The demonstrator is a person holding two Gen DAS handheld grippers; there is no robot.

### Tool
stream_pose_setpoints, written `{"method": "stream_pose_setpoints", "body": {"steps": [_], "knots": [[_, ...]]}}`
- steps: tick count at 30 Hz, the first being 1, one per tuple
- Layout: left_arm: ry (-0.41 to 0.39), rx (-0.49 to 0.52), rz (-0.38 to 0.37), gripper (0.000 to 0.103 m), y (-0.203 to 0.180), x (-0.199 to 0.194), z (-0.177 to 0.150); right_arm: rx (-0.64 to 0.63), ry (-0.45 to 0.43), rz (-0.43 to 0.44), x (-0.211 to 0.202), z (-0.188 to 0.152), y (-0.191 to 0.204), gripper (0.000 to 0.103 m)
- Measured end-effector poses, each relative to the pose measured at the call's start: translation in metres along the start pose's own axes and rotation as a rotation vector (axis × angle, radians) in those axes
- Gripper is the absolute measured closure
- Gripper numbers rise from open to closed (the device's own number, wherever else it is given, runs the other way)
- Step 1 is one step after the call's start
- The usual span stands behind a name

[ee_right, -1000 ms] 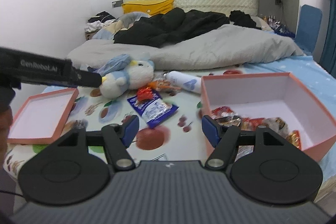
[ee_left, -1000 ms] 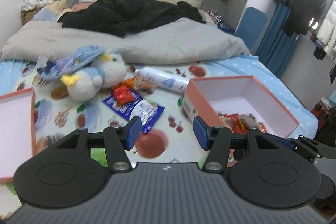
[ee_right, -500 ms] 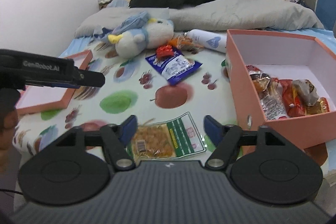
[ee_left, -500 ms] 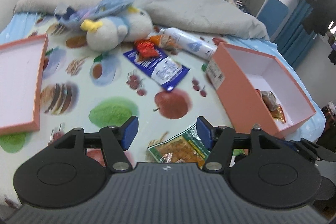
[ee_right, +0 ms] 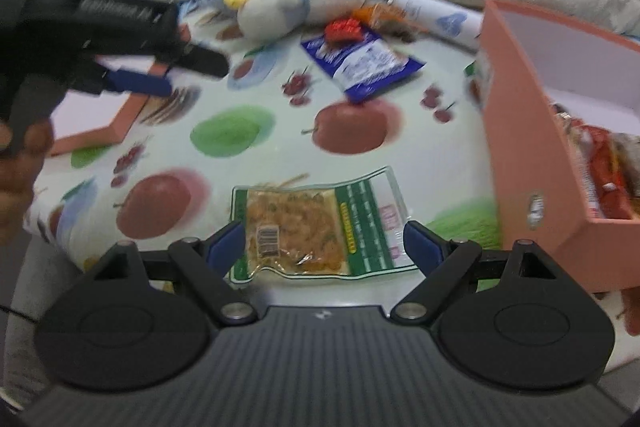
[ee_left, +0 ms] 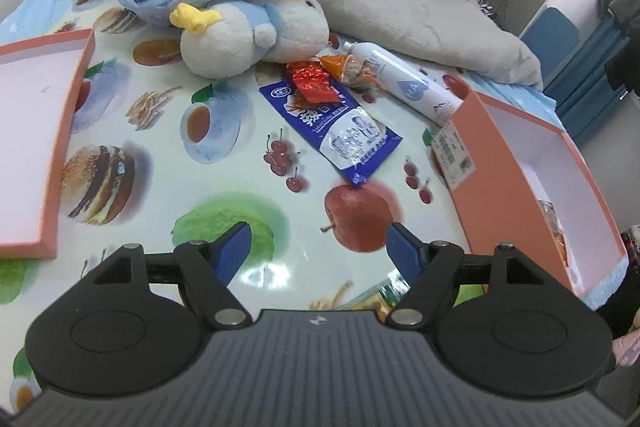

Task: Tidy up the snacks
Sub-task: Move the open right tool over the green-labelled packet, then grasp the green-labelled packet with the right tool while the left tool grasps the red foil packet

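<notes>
Right tongs (ee_right: 322, 241): open wide, jaws either side of the green pouch (ee_right: 316, 227), low over it; nothing gripped.
Left tongs (ee_left: 318, 247): open and empty, over the printed sheet (ee_left: 240, 179) near the bed's front edge.
Green pouch: flat on the sheet at the front edge of the bed, just left of the box (ee_right: 532, 155). In the left view only a sliver shows, behind the right jaw.
Other snacks: blue packet (ee_left: 344, 131) mid-bed with a red packet (ee_left: 310, 83) on its far end; an orange wrapper (ee_left: 348, 69) touches the bottle (ee_left: 404, 87).
Box: at the right edge of the bed, open, several snacks already in it.
Lid (ee_left: 32, 143): at the left edge, upturned.
Risk, grip: the pouch is thin, flat and slick. Jaws closing on the sheet plane would likely slide over it or pinch cloth with it.
Risk, edge: the pouch sits close to the front edge, so a nudge from a jaw could push it off the bed.
Risk, box: the right jaw is near the box wall; a sideways lift could knock it.
Risk, view: the right view is motion-blurred, so judging the approach is harder.
Change, right: half a second ago the pouch lay ahead of the jaws; it now sits between them, larger.
Change, left: these tongs have advanced, leaving the pouch almost hidden.
</notes>
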State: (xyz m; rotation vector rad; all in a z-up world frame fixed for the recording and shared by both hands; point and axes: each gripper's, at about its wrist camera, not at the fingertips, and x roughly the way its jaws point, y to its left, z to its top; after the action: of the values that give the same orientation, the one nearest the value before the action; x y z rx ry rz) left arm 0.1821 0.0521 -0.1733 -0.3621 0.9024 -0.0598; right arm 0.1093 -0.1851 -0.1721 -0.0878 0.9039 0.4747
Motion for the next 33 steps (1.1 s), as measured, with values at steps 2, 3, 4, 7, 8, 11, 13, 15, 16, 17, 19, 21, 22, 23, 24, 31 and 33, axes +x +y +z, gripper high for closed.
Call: {"method": "stream_pose_setpoints", "body": {"steps": [2,3,4,7,8,11,13,15,16,17,19,21,22,23,24,31,33], "knots": [[0.01,-0.001,0.001,0.025,0.002,0.014,0.008,-0.015,0.021,0.028,0.011,0.0,0.004,0.015],[0.015,-0.002,0.001,0.025,0.003,0.021,0.013,-0.026,0.033,0.039,0.017,0.0,0.006,0.015],[0.02,-0.001,0.002,0.025,0.003,0.029,0.017,-0.038,0.048,0.051,0.023,0.001,0.008,0.015],[0.031,0.007,0.011,0.025,0.004,0.055,0.033,-0.071,0.089,0.054,0.043,-0.001,0.013,0.016],[0.035,0.008,0.012,0.025,0.005,0.062,0.038,-0.081,0.103,0.056,0.049,-0.001,0.014,0.016],[0.037,0.006,0.011,0.025,0.007,0.084,0.054,-0.089,0.112,0.068,0.061,-0.002,0.013,0.016],[0.035,0.004,0.011,0.025,0.007,0.097,0.064,-0.08,0.105,0.061,0.066,0.0,0.01,0.014],[0.033,0.003,0.01,0.025,0.007,0.112,0.076,-0.071,0.101,0.052,0.071,0.004,0.007,0.014],[0.032,0.003,0.011,0.025,0.007,0.118,0.08,-0.066,0.099,0.046,0.074,0.008,0.005,0.015],[0.03,0.007,0.015,0.025,0.006,0.126,0.087,-0.062,0.097,0.044,0.076,0.011,0.003,0.015],[0.023,0.014,0.022,0.025,0.004,0.138,0.097,-0.058,0.092,0.037,0.082,0.018,-0.002,0.017],[0.014,0.008,0.013,0.025,0.004,0.15,0.108,-0.053,0.088,0.027,0.088,0.025,-0.007,0.018],[0.008,0.005,0.011,0.025,0.003,0.158,0.114,-0.044,0.085,0.021,0.092,0.029,-0.01,0.018],[0.007,0.002,0.016,0.025,0.003,0.163,0.118,-0.038,0.081,0.015,0.096,0.032,-0.014,0.018],[0.004,0.001,0.022,0.025,0.002,0.171,0.123,-0.035,0.076,0.008,0.099,0.035,-0.016,0.018],[-0.013,0.046,0.042,0.025,-0.006,0.216,0.147,-0.026,0.06,-0.032,0.114,0.055,-0.03,0.024],[-0.015,0.044,0.039,0.025,-0.006,0.227,0.152,-0.042,0.058,-0.034,0.117,0.058,-0.03,0.028]]}}
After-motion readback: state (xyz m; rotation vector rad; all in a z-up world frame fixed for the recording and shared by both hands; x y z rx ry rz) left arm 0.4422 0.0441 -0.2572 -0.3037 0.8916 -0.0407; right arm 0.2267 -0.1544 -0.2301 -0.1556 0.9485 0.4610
